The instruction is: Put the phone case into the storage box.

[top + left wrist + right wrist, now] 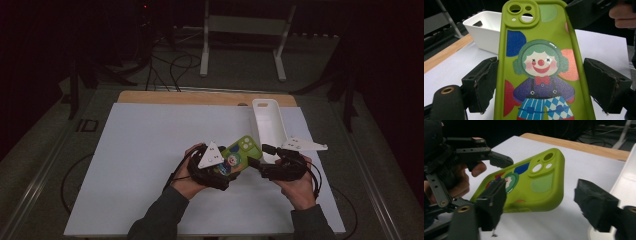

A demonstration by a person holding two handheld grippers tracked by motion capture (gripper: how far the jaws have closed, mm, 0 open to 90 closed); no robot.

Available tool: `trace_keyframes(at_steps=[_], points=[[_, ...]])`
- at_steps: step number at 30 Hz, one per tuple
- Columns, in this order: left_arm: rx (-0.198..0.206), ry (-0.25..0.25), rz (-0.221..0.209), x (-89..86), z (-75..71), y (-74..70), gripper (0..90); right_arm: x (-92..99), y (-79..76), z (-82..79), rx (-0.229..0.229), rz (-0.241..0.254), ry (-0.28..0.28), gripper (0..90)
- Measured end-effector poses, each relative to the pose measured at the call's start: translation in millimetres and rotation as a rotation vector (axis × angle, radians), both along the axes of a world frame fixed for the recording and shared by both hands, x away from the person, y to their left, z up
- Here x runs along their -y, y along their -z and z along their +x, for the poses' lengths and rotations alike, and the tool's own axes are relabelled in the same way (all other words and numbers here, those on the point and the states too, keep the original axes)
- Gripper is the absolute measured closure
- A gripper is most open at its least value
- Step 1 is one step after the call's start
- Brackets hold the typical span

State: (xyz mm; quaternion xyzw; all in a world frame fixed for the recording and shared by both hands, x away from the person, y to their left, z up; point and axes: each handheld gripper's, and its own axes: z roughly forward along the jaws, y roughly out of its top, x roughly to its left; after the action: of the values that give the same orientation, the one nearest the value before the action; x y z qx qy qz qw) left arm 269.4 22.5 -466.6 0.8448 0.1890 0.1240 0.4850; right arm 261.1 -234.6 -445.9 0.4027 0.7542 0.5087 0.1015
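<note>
Two hand-held grippers meet over the lower middle of the high view, each in one of the person's hands. The left gripper (226,170) carries a green phone case (236,155) printed with a clown figure, raised off the white worktop (150,165). In the left gripper view the case fills the centre of the frame, and that gripper's fingers (482,83) stand at either long edge of it: the left-hand pad touches the case's edge, while the right-hand pad shows a thin gap, so full pressure on both sides cannot be confirmed. Since the case hangs clear of the surface with nothing else under it, the grip is judged to be closed on the case.

The right gripper (260,161) sits just beside the case's camera-cutout end. In the right gripper view its fingers (492,203) stand wide apart, one pad in front of the case's lower edge, the other well off at lower right; they have hold of nothing. Judgement: a handover or second grasp is being lined up but is not yet made.

Farther back, at the upper right of the sheet, a white plastic bin (270,125) stands near the wooden edge of the worktop. It appears empty as far as the pictures show. Judged progress: the case is lifted; if the bin is the goal, carrying it across and releasing it remain.
</note>
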Motion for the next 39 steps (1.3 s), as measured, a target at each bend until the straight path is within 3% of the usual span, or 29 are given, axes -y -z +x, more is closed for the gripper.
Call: trace_keyframes(at_steps=[13, 23, 28, 29, 30, 31, 33, 35, 39], points=[[0.007, 0.034, -0.024, 1.7, -2.7, -4.0, 15.7, -0.3, 1.7, 1.9, -0.044, 0.067, -0.061, 44.3], [-0.021, 0.06, 0.007, 4.5, -1.0, -0.3, 15.8, 0.1, -3.0, 1.2, -0.052, 0.152, -0.108, 60.6], [-0.029, 0.068, 0.011, 6.9, -0.4, 1.9, 16.6, -3.8, -5.8, -0.5, -0.046, 0.16, -0.151, 67.0], [-0.022, 0.082, -0.016, 4.7, -1.0, 1.2, 25.6, -4.7, -5.9, -0.5, -0.045, 0.153, -0.153, 75.7], [-0.018, 0.07, -0.018, 4.6, -0.9, -0.2, 33.5, -5.4, -5.5, -0.7, -0.032, 0.128, -0.141, 75.8], [-0.009, 0.052, -0.015, 4.2, -0.4, -1.2, 30.5, -5.5, -4.3, -0.2, -0.032, 0.118, -0.139, 77.0], [-0.014, 0.038, -0.017, 1.2, 2.2, -1.7, 29.7, -3.9, -1.1, 0.2, -0.051, 0.153, -0.166, 77.3], [-0.021, 0.024, -0.017, -2.0, 4.2, -1.2, 28.6, -4.4, -0.6, -2.3, -0.032, 0.125, -0.16, 77.4], [-0.059, 0.028, -0.014, -7.1, 7.2, 0.0, 24.8, -2.4, -1.3, -3.3, -0.016, 0.124, -0.165, 77.6]])
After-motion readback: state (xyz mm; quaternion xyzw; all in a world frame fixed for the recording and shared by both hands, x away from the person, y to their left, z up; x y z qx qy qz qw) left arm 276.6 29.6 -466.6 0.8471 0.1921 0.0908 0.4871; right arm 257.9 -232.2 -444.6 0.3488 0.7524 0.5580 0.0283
